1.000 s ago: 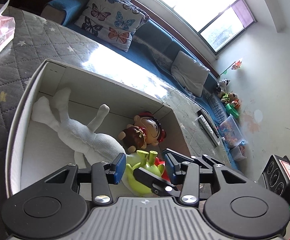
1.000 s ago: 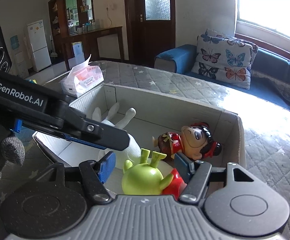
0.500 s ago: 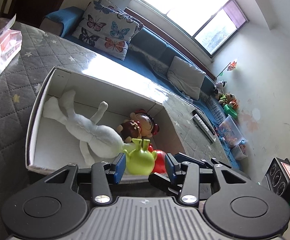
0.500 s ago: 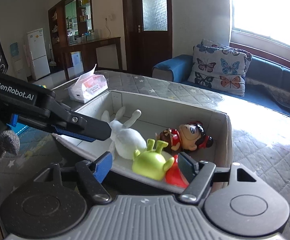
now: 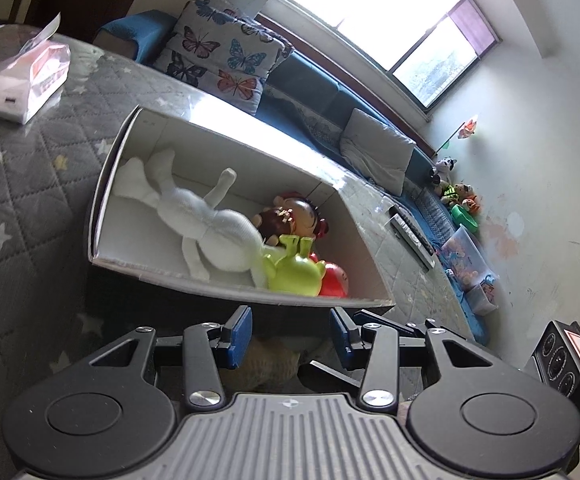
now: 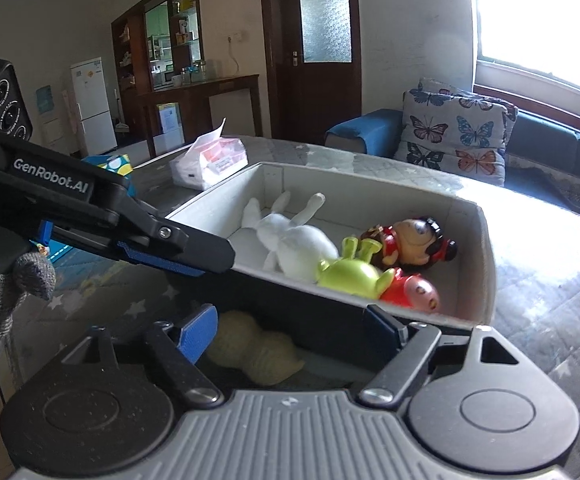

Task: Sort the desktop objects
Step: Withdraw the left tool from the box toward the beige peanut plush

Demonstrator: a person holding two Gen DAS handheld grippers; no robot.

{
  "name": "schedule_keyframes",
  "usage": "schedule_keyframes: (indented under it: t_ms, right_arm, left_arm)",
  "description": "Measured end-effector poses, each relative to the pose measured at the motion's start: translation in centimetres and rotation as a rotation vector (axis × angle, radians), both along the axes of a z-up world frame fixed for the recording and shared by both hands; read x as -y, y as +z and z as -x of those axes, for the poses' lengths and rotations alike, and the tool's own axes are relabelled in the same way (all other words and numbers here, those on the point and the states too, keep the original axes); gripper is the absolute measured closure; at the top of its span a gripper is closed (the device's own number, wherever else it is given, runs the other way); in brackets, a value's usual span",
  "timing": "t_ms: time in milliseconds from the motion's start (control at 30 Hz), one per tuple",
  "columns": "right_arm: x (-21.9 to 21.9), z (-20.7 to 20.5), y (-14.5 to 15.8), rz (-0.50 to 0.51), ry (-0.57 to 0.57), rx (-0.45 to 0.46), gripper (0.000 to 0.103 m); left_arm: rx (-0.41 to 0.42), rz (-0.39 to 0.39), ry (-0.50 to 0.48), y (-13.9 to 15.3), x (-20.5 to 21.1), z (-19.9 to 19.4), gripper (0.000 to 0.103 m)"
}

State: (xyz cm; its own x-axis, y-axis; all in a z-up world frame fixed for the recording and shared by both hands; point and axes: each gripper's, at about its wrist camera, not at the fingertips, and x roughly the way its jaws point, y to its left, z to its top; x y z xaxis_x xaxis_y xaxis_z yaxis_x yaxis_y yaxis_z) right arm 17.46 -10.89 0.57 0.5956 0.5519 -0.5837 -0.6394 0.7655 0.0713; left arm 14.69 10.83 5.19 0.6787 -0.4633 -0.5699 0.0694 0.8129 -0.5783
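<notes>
Looking mostly sorted: white plush [image 5: 210, 224], green toy [image 5: 293, 270], doll [image 6: 413, 240] and red toy [image 6: 413, 290] sit in the box [image 5: 106, 184]. Yellowish plush [image 6: 258, 350] lies outside below its near wall. Left gripper [image 5: 290, 334] and right gripper [image 6: 290, 330] gape wide, holding nothing

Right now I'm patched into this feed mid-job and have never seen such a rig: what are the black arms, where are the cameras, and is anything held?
No robot arm here: a person holds two hand grippers, each with a fisheye camera looking along its blue-padded fingers. The left gripper and right gripper both stand open, holding nothing. Ahead, on the grey quilted table, sits a white box containing a white plush toy, a doll, a green toy and a red toy. A yellowish knitted toy lies outside, before the box. A tissue pack lies farther back.
</notes>
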Motion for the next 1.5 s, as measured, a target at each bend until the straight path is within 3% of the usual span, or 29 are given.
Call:
schedule_keyframes:
  t_ms: [700, 1500]
  right_arm:
    - [-2.6, 0.4, -3.7, 0.008, 0.009, -0.104, 0.021]
    - [-3.7, -0.1, -4.5, 0.022, 0.001, -0.116, 0.023]
  left_arm:
    - [-0.064, 0.038, -0.003, -2.8, -0.6, 0.1, 0.058]
    - [-0.108, 0.052, -0.002, -4.4, -0.6, -0.5, 0.058]
